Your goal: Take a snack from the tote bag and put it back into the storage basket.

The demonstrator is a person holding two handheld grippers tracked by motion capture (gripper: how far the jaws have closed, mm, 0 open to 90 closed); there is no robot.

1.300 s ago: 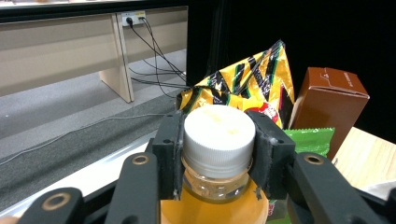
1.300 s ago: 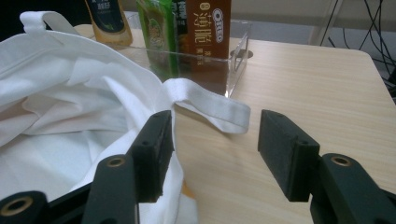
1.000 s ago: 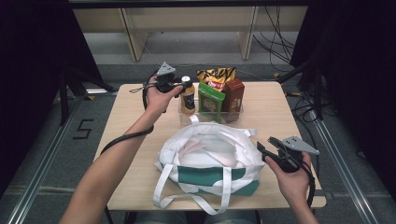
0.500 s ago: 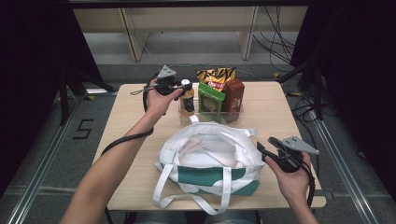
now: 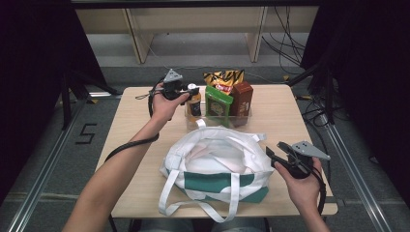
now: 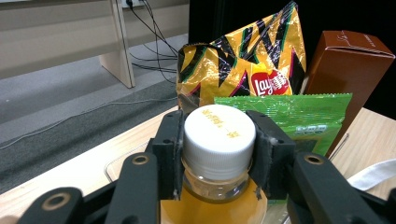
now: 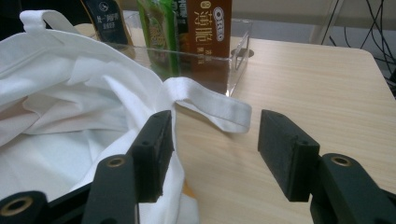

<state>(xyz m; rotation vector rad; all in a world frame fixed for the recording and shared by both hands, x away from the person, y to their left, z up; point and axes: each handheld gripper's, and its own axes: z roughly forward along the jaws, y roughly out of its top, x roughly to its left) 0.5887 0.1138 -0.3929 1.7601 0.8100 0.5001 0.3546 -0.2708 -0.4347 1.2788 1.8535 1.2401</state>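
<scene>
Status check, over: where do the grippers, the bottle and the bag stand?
Left gripper shut on bottle cap, bottle in clear bin. Right gripper open beside tote bag rim. Bag mouth open, nothing blocking.

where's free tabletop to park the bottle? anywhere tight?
Bare wood right of the clear bin, out to the table edge; also left of the tote bag, beneath the left gripper. Tight: the bin, packed around the bottle, and the strip between bin and bag.

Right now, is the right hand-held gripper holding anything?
No: the right hand-held gripper stands open beside the bag, with bare table between its jaws.
</scene>
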